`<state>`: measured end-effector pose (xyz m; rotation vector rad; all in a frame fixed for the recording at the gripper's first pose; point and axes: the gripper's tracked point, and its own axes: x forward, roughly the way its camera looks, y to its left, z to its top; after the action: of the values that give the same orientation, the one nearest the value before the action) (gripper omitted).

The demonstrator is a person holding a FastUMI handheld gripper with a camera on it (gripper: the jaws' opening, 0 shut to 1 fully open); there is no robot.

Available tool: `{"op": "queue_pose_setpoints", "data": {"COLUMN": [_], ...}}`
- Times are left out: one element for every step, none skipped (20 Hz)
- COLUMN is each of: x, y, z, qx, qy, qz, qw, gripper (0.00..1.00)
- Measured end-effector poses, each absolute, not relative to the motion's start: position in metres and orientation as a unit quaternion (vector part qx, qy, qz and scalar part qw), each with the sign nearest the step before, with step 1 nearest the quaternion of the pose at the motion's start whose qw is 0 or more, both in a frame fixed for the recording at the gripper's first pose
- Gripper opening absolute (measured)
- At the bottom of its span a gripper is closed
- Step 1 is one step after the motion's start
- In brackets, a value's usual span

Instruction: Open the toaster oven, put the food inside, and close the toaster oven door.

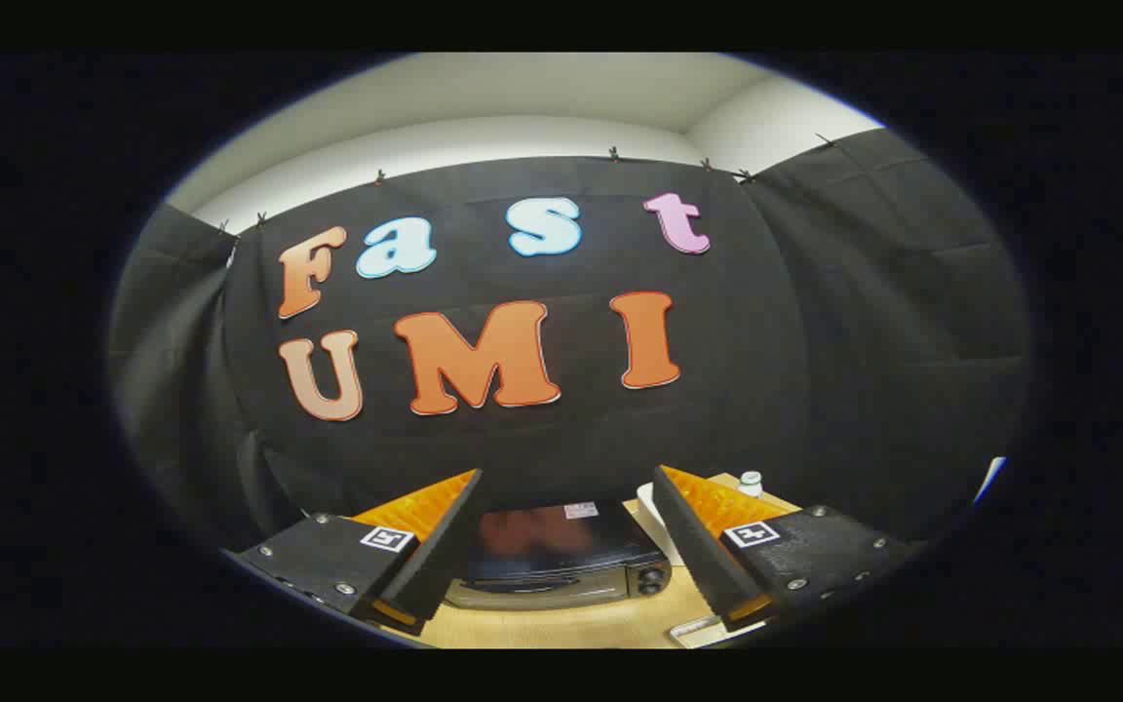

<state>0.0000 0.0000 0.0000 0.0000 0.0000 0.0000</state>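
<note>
In the gripper view, the gripper [566, 531] has its two fingers spread wide apart, with nothing held between them. The toaster oven [561, 561] sits on a light wooden table [561, 629], framed in the gap between the fingers and lying beyond their tips, apart from both. Its dark, glossy top faces up toward the camera, with a small label near the back edge; its front shows as a narrow band below, with two round knobs [651, 581] at the right end. The door looks closed. Just behind the right finger stands a white object [652, 507], partly hidden. Farther back sits a small white bottle [750, 483]. A flat pale tray's corner [693, 632] shows below the right finger.
</note>
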Motion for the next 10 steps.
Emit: {"op": "queue_pose_setpoints", "data": {"x": [-0.001,-0.001,-0.003,-0.004,-0.004,-0.005,-0.005,-0.005,-0.006,-0.005], "y": [0.004,0.010,0.014,0.017,0.020,0.021,0.025,0.028,0.032,0.035], "z": [-0.001,-0.003,-0.005,-0.007,-0.008,-0.010,-0.011,-0.013,-0.014,-0.018], "qx": [-0.006,-0.010,-0.013,-0.017,-0.022,-0.027,-0.031,-0.033,-0.035,-0.036], "qy": [0.001,0.002,0.005,0.007,0.007,0.008,0.009,0.009,0.010,0.014], "qz": [0.002,0.007,0.011,0.012,0.013,0.013,0.014,0.017,0.019,0.021], "qw": [1.000,1.000,1.000,1.000,1.000,1.000,0.999,0.999,0.999,0.999], "gripper": [1.00,1.00,1.00,1.00,1.00,1.00,1.00,1.00,1.00,1.00]}}
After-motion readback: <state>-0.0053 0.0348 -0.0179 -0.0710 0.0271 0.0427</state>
